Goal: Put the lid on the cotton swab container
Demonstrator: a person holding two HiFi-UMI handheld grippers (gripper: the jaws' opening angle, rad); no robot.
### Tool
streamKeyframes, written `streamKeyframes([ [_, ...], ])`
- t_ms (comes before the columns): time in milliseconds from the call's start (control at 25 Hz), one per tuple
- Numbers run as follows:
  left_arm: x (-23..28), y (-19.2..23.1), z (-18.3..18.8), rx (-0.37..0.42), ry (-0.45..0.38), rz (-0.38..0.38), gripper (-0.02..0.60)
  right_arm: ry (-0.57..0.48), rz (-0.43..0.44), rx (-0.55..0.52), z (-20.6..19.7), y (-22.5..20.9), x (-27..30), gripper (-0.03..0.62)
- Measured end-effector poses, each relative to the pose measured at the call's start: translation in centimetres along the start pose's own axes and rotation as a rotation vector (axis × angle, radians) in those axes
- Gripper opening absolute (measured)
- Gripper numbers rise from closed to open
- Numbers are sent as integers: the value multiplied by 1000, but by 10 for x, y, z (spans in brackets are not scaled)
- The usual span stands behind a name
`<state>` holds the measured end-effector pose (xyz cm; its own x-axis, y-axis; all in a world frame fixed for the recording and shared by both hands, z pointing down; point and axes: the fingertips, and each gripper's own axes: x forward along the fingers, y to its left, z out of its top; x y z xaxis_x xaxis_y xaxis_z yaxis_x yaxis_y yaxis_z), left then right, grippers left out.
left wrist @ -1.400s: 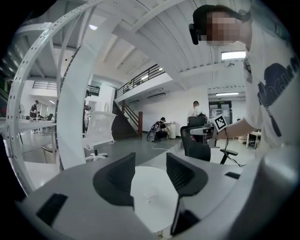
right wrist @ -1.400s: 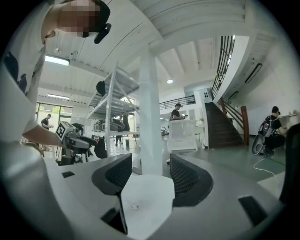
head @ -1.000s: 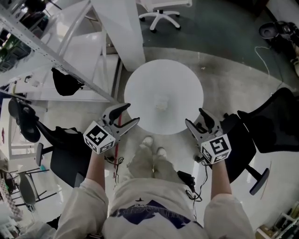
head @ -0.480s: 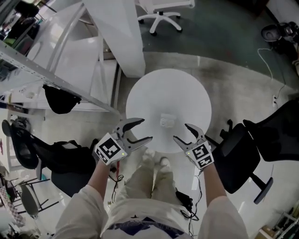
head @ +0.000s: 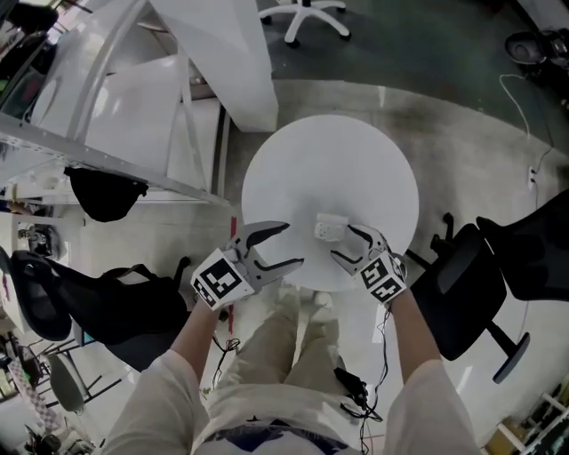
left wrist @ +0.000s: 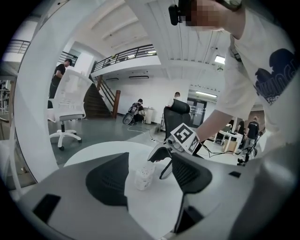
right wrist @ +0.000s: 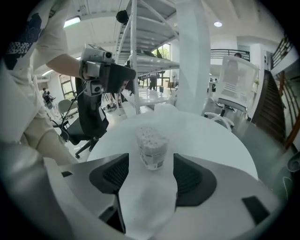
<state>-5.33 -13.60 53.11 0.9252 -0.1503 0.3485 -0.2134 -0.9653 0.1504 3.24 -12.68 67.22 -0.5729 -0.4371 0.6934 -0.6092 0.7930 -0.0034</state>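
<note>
1. Toward the near edge of the round white counter [head: 331,160], about midway along it, the cotton swab container [head: 328,228] stands upright. It is clear-walled, with white swab tips showing at its top.
2. I have the right tool [head: 346,243] over the near edge, just right of the container. Its jaws have just been opening and stand wide apart, released. Its own view puts the container just ahead of the pads, in line with the gap and touched by neither.
3. I hold the left tool [head: 293,243] at the near-left edge. Its jaws have likewise just been opening and are spread, gripping nothing. In its own view the container sits ahead in the gap between the pads, apart from both, with the right tool just behind it.
4. Off the counter's right edge stands a black office chair [head: 460,293]. Beyond the far edge is a white chair [head: 311,13], and off the left edge a white shelving rack [head: 133,98].
</note>
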Motion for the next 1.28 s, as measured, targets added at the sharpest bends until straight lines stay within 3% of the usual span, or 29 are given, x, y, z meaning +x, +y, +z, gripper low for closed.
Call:
streamKeyframes([
  [520,16,0,-11,54,36,-67,267,-14,14,-30,6,-4,23,249],
  [1040,62,35,13,166,52,-125,267,-25,25,-46,8,-3,24,239],
  [1280,93,53,15,109,50,-157,265,-31,25,-48,6,-4,25,239],
])
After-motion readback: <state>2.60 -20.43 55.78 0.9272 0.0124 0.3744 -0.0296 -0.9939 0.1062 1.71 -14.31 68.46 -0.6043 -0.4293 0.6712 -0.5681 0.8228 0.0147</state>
